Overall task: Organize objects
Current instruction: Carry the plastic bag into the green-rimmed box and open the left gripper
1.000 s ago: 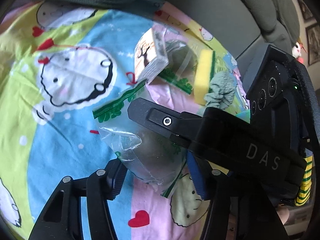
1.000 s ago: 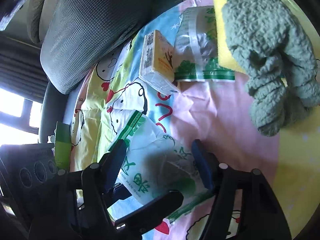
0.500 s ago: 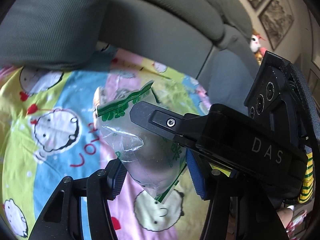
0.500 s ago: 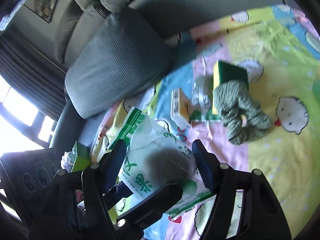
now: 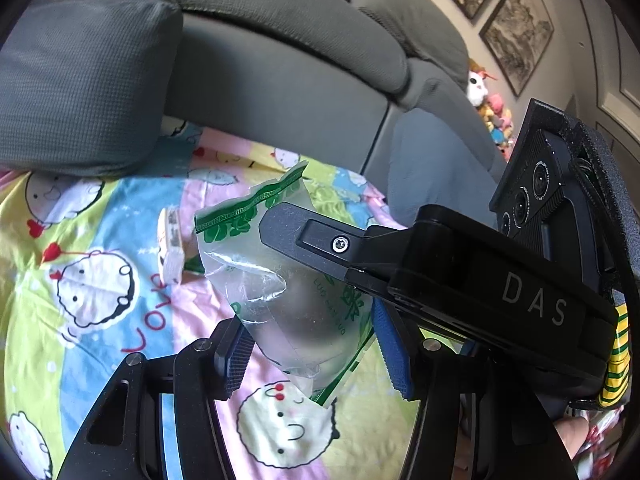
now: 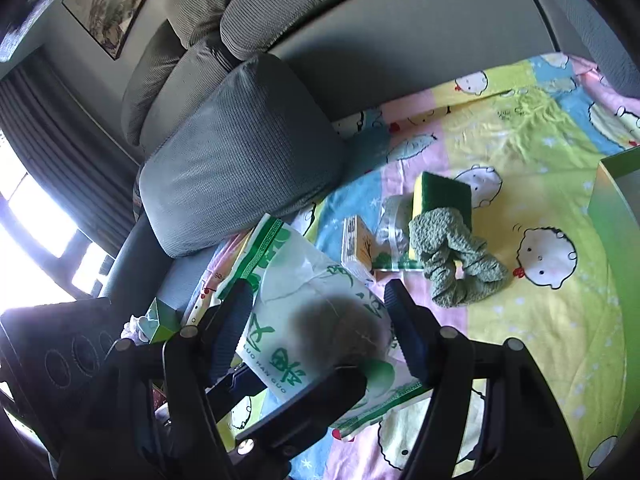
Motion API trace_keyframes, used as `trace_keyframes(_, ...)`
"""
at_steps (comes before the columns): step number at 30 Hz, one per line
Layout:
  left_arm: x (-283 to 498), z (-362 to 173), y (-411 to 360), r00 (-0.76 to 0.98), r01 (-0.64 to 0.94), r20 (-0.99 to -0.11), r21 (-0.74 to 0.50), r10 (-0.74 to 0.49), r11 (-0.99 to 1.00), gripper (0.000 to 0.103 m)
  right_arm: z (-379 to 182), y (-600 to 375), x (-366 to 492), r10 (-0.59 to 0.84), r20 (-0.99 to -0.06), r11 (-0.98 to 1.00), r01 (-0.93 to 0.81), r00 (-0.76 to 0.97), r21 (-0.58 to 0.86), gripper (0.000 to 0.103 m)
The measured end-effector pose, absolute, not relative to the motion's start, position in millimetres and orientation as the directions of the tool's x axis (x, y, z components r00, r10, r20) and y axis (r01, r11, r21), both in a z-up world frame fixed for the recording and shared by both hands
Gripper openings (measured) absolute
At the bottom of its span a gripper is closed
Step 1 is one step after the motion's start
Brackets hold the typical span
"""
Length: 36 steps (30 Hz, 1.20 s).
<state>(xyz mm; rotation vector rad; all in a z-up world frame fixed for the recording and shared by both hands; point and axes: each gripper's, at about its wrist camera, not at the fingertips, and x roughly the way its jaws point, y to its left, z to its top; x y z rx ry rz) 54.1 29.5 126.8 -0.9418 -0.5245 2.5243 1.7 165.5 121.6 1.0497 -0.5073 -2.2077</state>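
While bag (image 5: 280, 300) hangs above sofa (image 5: 280, 80): left tool (image 5: 312, 348), right tool (image 6: 320, 316) both clamp it, jaws wide. Step: carry. Next: level transfer, joint release.

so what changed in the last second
Both tongs lifted the bag up off the blanket, away from the sponge, cloth and box. Those three stayed put; the bag sits between both pairs as before.

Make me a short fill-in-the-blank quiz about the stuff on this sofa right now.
The plastic bag between the right gripper fingers carries ___ print.
The knitted cloth lies partly on the yellow-and-green ___.
The cushion behind the small box is ___.
Missing words: green; sponge; grey.
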Motion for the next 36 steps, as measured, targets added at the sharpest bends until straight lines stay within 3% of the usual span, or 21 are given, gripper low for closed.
trace_keyframes(18, 59.4, 148.9, 72.9, -0.705, -0.339, -0.489, -0.406, 0.515, -0.849, 0.058, 142.2, 213.3, 17.4, -0.665, -0.466, -0.73, 0.374, -0.584, 0.573, 0.069)
trace_keyframes(36, 39.3, 161.4, 170.2, -0.594, -0.523, -0.577, -0.254, 0.561, -0.814, 0.058, 134.1, 305.3, 18.8, -0.595, -0.396, -0.706, 0.22, -0.699, 0.673, 0.069)
